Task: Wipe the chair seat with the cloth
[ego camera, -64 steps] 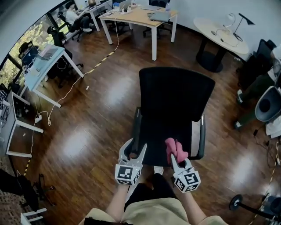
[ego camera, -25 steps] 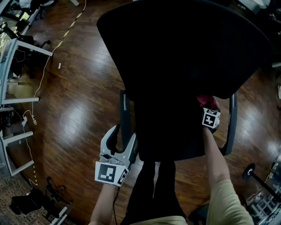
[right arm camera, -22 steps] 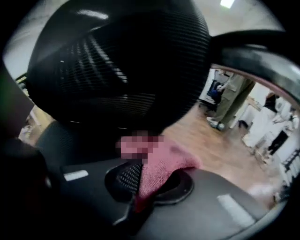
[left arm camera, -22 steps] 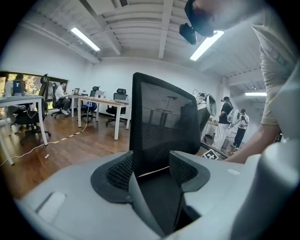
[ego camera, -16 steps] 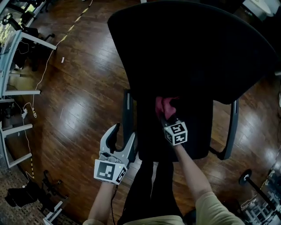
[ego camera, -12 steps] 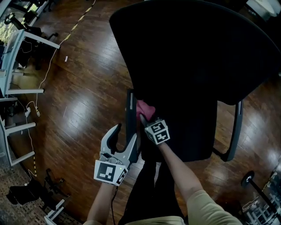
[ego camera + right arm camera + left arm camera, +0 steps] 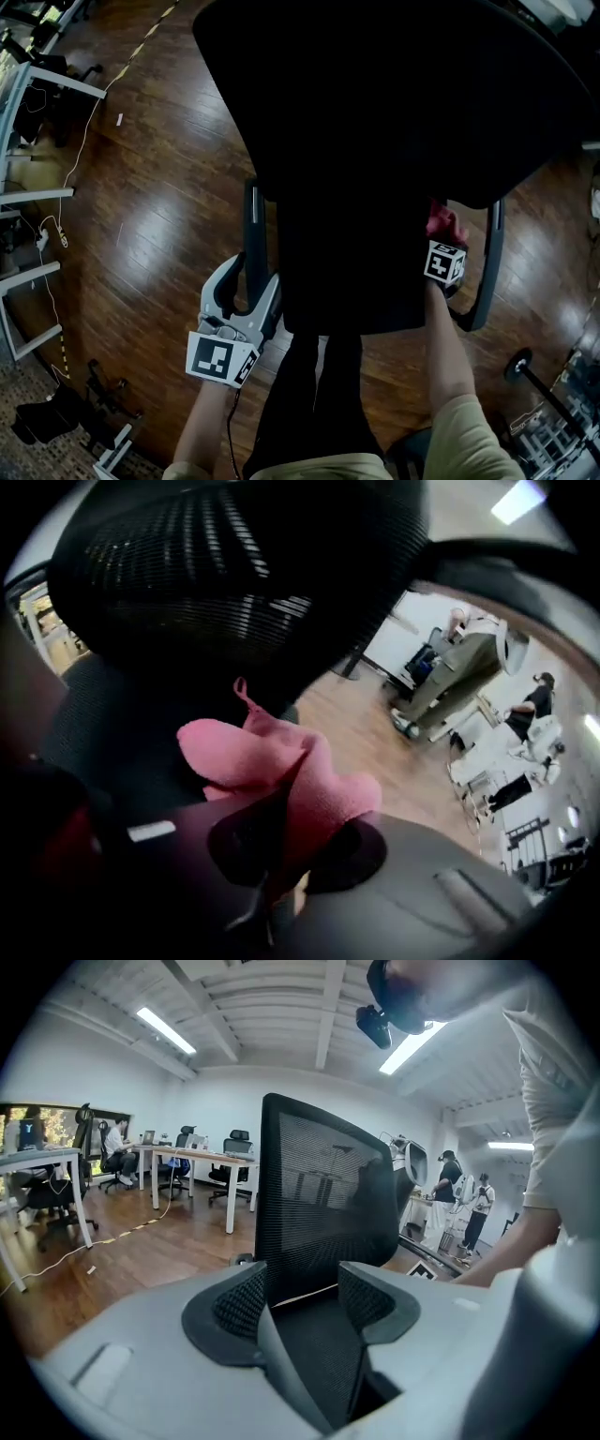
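A black office chair fills the head view, its mesh backrest (image 7: 394, 94) above the seat (image 7: 347, 272). My right gripper (image 7: 442, 236) is at the seat's right side, close to the right armrest (image 7: 487, 272), shut on a pink cloth (image 7: 442, 221) that bunches out past its jaws. The right gripper view shows the cloth (image 7: 272, 761) squeezed in the right gripper (image 7: 295, 841), lying on the seat below the backrest. My left gripper (image 7: 246, 283) stands open and holds nothing by the seat's left front edge, near the left armrest (image 7: 251, 220). In the left gripper view the left gripper (image 7: 302, 1290) faces the backrest (image 7: 323, 1194).
Dark wooden floor (image 7: 159, 187) surrounds the chair. White desks (image 7: 23, 84) and a floor cable (image 7: 70, 178) lie at the far left. A wheeled stand's base (image 7: 525, 361) sits at lower right. People and desks (image 7: 187, 1162) show behind the chair.
My right gripper has swept the pink cloth across the seat from its left side to its right side. The left gripper has stayed put, open.
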